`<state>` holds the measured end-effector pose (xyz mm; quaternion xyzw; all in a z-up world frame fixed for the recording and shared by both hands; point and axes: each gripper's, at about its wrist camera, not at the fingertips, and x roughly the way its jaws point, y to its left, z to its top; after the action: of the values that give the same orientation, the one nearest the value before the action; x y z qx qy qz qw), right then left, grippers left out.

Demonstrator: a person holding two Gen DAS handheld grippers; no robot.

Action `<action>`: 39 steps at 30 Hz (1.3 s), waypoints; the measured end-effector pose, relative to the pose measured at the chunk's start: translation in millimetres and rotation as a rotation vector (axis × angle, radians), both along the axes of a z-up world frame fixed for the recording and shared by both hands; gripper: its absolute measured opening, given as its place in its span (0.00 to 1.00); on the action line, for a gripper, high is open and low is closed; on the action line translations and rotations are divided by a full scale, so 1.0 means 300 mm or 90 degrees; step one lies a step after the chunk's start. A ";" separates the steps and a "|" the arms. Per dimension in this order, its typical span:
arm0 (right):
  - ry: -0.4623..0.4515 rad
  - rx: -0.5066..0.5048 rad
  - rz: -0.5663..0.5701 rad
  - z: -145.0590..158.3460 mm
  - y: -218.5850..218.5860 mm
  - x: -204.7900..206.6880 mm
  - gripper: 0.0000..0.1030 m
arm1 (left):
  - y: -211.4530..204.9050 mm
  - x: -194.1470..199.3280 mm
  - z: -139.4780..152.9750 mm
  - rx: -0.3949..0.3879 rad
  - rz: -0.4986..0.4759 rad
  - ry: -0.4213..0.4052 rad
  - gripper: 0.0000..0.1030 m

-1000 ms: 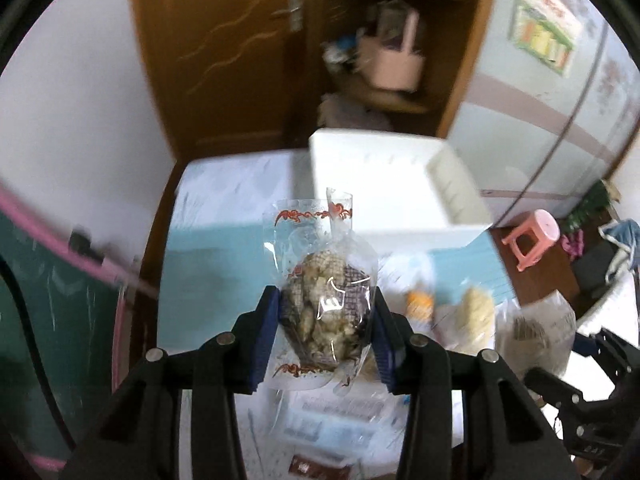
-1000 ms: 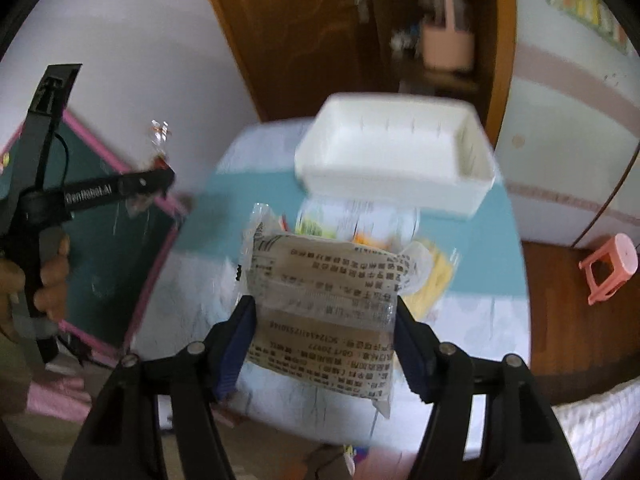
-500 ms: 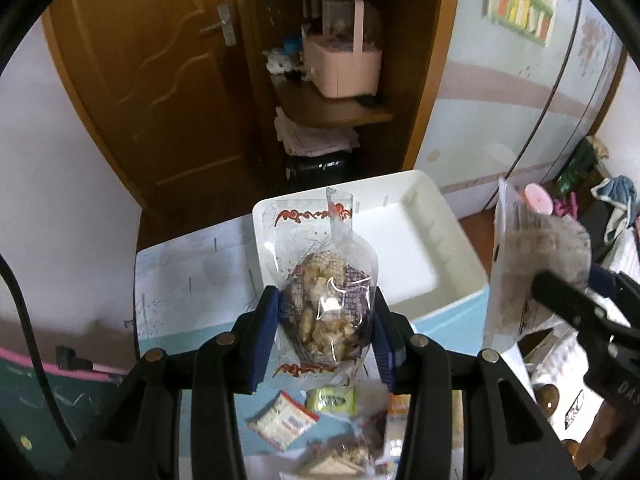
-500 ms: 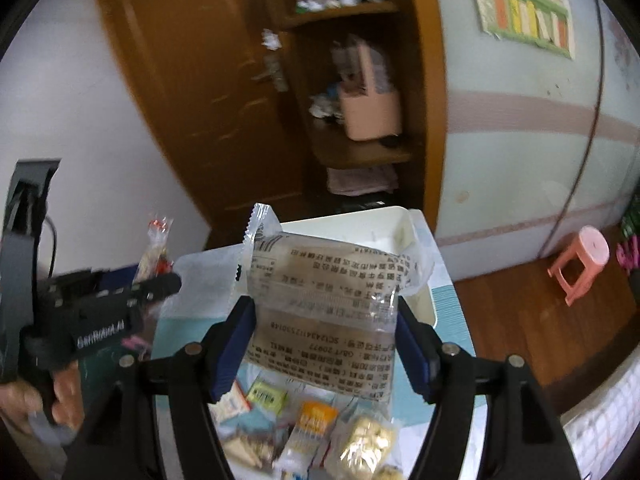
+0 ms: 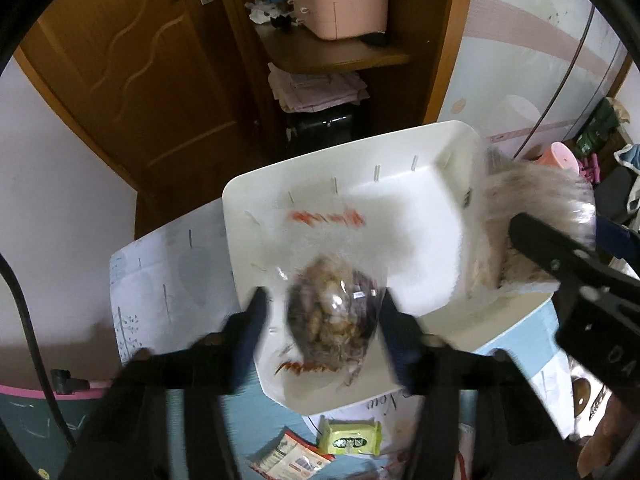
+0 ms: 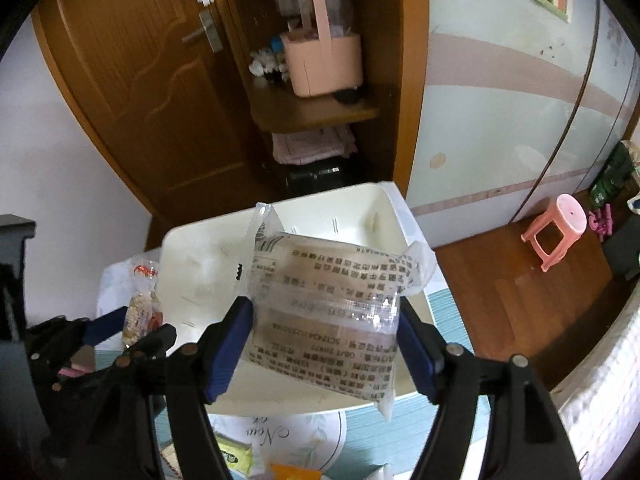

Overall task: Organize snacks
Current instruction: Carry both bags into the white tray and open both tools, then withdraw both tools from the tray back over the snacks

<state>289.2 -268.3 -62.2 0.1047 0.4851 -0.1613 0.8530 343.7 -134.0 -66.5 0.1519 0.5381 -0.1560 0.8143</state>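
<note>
Left wrist view: blur smears the left tool (image 5: 324, 320), its jaws opening around a clear nut bag (image 5: 334, 312) over the white bin (image 5: 400, 184); contact cannot be told. Right tool (image 6: 326, 344), jaws also opening, has a printed packet (image 6: 326, 316) between its pads above the bin, hiding its floor. Loose snacks (image 5: 350, 436) lie cut off on the table (image 5: 168, 280).

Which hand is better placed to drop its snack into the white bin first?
Left: its opening fingers stand clear of the clear bag over the white bin. The right fingers, also opening, touch their packet.
</note>
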 end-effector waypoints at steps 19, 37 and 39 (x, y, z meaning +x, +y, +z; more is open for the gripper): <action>-0.033 0.028 0.037 0.072 0.075 -0.061 0.88 | 0.107 -0.100 0.130 -0.061 -0.006 -0.072 0.93; -0.195 0.017 0.070 0.388 0.148 -0.382 0.88 | 0.258 -0.397 0.366 -0.161 0.053 -0.134 0.93; -0.213 0.011 0.085 0.424 0.160 -0.432 0.88 | 0.277 -0.449 0.389 -0.175 0.060 -0.144 0.93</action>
<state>159.7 -220.3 64.9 0.1046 0.3439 -0.0803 0.9297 209.0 -50.9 50.3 0.0309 0.4230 -0.1717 0.8892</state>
